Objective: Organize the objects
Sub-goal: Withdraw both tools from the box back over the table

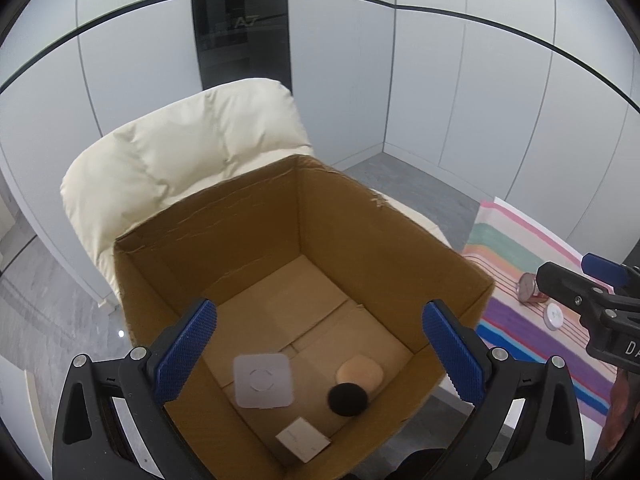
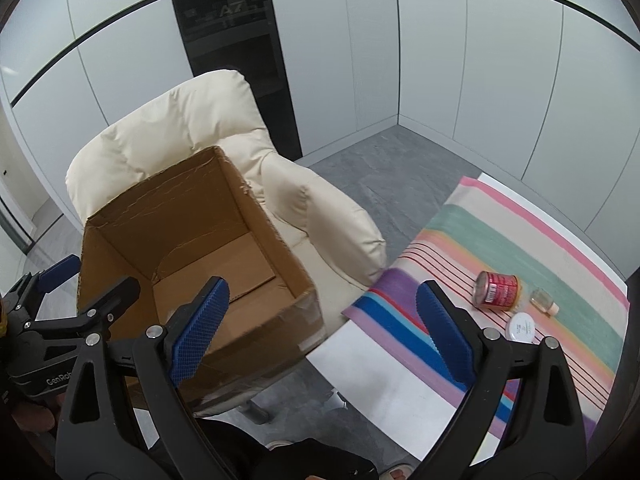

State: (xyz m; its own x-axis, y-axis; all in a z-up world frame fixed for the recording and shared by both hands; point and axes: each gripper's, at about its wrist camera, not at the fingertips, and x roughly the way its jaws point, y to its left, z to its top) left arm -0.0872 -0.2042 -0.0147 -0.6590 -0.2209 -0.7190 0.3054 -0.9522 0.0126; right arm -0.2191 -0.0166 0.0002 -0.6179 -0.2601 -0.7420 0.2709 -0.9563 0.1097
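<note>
An open cardboard box [image 1: 384,236] stands on a cream armchair [image 1: 180,152]. Inside lie a white square pad [image 1: 263,380], a tan round puff [image 1: 359,372], a black round object [image 1: 347,399] and a small white card [image 1: 303,439]. My left gripper [image 1: 320,354] is open and empty above the box. My right gripper [image 2: 322,332] is open and empty, between the box [image 2: 256,320] and the striped cloth [image 2: 560,248]. On the cloth lie a red can [image 2: 496,290], a small clear bottle [image 2: 545,301] and a white round lid [image 2: 521,327].
The cloth covers a white table [image 2: 384,376] to the right of the armchair [image 2: 320,216]. Grey floor [image 2: 384,168] and white wall panels lie behind. In the left wrist view the right gripper [image 1: 588,296] shows at the right edge over the can [image 1: 527,288].
</note>
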